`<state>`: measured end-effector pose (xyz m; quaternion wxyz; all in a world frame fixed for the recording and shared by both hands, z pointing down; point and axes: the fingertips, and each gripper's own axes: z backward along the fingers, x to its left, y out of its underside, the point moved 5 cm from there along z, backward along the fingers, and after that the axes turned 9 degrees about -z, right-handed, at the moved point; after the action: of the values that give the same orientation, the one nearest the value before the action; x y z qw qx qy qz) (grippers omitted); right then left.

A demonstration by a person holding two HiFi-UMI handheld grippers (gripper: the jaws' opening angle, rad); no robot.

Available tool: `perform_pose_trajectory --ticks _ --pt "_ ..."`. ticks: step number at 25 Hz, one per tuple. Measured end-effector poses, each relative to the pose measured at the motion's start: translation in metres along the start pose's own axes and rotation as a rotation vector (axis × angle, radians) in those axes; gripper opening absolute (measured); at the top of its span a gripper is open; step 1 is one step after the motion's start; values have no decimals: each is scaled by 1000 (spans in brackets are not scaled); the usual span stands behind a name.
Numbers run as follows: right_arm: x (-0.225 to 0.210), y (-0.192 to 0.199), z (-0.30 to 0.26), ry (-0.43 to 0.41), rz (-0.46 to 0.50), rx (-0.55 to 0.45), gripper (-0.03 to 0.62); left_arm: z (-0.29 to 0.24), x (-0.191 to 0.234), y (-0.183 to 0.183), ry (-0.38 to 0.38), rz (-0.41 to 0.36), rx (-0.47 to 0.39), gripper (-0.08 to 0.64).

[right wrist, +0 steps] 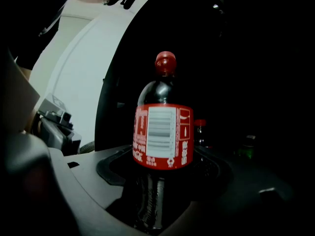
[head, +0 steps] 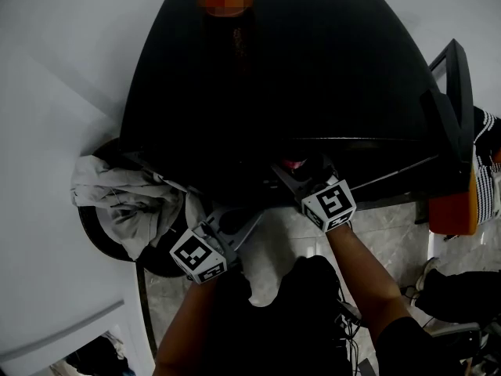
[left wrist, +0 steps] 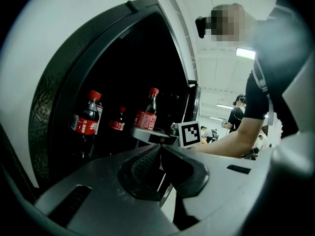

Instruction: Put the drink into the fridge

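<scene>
A cola bottle point(right wrist: 162, 136) with a red cap and red label stands upright between the jaws of my right gripper point(right wrist: 162, 181), which is shut on its lower body. Seen from the head view, the right gripper point(head: 297, 172) reaches into the front of the black fridge point(head: 313, 69), with only the bottle's red cap point(head: 293, 164) showing. In the left gripper view, the held bottle point(left wrist: 147, 114) is inside the dark fridge beside two other cola bottles point(left wrist: 88, 124) point(left wrist: 118, 124). My left gripper point(left wrist: 160, 154) is shut and empty, hanging back from the opening point(head: 252, 221).
A black fridge door point(head: 458, 84) stands open at the right. Grey cloth point(head: 125, 194) lies on a round black seat at the left. Another red-capped bottle point(right wrist: 199, 124) stands behind the held one. People point(left wrist: 238, 112) stand in the background.
</scene>
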<state>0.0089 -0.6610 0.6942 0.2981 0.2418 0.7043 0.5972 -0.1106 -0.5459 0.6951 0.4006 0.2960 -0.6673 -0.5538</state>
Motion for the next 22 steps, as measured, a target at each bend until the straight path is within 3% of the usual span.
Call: perform_pose_trajectory --ticks 10,17,19,22 --pt "3 -10 24 42 -41 50 296 6 -14 -35 -11 0 12 11" --pt "11 -24 66 84 -128 88 296 10 -30 -62 -29 18 27 11" --pt "20 -34 85 68 -170 109 296 11 -40 -71 -34 39 41 11" --pt "48 -58 114 -23 -209 160 296 14 -61 -91 -41 65 71 11"
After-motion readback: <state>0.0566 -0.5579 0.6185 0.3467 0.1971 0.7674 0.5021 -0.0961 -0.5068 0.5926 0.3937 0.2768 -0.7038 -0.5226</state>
